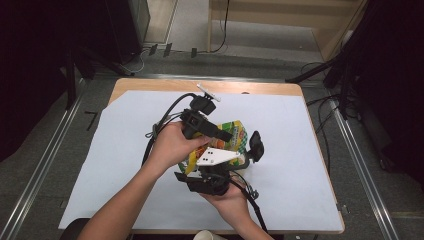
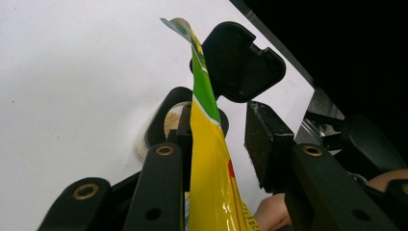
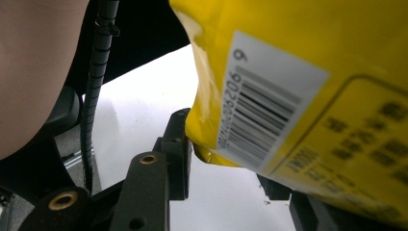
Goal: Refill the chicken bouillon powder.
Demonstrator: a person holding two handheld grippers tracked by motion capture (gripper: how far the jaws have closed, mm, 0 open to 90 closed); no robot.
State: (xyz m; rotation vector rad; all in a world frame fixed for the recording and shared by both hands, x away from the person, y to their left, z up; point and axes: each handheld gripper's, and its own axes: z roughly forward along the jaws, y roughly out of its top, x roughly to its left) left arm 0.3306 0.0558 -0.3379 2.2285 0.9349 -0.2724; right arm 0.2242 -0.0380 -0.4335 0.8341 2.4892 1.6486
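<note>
Yellow bag (image 1: 227,140): middle of the white table sheet (image 1: 300,150), held up between both tools.
Left gripper (image 2: 226,125): jaws partly open, one pad touching the bag's edge; firm hold unclear.
Right gripper (image 3: 231,183): jaws partly open around the bag's corner; grip unclear.
Risk: the slippery bag could slide out and drop.

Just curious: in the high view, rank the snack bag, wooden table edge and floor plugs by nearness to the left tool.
1. Snack bag, right at the left tool.
2. Wooden table edge, beyond it.
3. Floor plugs, farthest, past the table.
</note>
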